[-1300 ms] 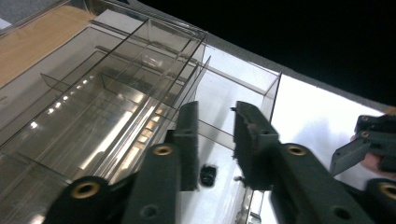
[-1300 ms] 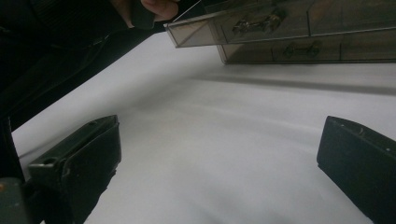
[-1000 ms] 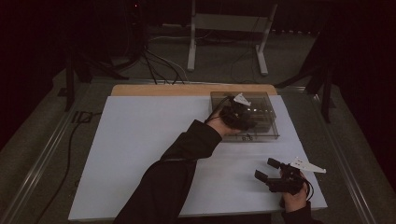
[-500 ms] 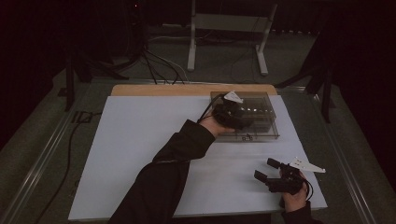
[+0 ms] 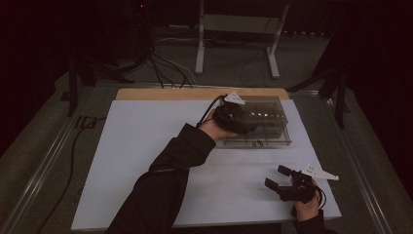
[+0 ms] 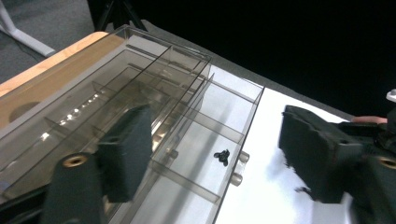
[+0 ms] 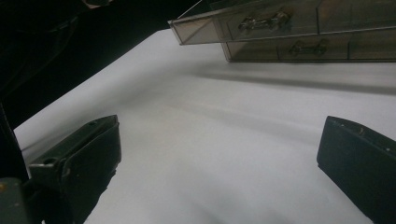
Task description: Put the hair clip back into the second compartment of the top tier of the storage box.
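A clear plastic drawer box [image 5: 267,113] stands at the back right of the white table top [image 5: 146,146]. Its lowest drawer [image 6: 205,140] is pulled out, and a small black piece [image 6: 222,157] lies in one compartment. My left gripper [image 5: 246,127] hovers over the box's left end. Its jaws [image 6: 215,135] have just been opening and stand apart above the drawer with nothing gripped between them. My right gripper [image 5: 277,176] rests near the front right of the table, open and empty [image 7: 219,140], facing the box's drawer fronts [image 7: 261,21].
A wooden strip [image 5: 195,93] edges the table's far side. Metal rails [image 5: 44,165] run along both sides. A white stand [image 5: 234,29] and cables [image 5: 160,63] lie on the floor beyond.
My left hand has drawn back a little to the left over the box. The right hand has stayed put.
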`<state>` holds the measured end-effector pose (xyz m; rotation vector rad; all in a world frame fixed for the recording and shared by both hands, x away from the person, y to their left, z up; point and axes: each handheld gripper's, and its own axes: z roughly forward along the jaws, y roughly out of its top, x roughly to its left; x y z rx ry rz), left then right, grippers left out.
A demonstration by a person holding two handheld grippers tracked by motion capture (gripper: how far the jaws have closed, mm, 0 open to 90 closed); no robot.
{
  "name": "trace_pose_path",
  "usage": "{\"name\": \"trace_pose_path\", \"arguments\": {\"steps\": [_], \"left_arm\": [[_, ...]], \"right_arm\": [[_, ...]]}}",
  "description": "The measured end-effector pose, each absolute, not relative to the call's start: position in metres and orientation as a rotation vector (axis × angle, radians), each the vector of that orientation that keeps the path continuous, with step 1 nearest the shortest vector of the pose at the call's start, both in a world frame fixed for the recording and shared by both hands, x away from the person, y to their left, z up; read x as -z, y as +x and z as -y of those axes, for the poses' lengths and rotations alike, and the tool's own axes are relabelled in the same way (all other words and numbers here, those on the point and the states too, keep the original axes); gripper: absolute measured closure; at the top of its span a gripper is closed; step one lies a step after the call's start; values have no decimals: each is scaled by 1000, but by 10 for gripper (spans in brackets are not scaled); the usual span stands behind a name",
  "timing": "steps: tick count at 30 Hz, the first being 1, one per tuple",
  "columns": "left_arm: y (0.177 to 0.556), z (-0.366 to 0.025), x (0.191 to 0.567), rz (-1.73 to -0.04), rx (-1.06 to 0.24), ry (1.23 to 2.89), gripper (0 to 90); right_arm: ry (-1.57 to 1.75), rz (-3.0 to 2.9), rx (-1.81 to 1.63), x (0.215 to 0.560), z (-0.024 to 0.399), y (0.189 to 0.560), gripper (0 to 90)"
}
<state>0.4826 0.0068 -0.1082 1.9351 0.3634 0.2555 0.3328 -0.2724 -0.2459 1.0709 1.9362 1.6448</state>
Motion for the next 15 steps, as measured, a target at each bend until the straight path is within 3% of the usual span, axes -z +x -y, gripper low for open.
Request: {"name": "trace_pose_path", "arguments": {"steps": [4, 10, 15], "left_arm": [[484, -15, 106, -363, -199, 1930, 160], [484, -28, 103, -371, -193, 1924, 132], [481, -35, 102, -356, -157, 1927, 24]], "right_arm": [[1075, -1936, -1649, 246, 273, 333, 0], [1072, -1940, -1647, 246, 272, 335, 0], [1071, -1938, -1650, 246, 272, 336, 0]]}}
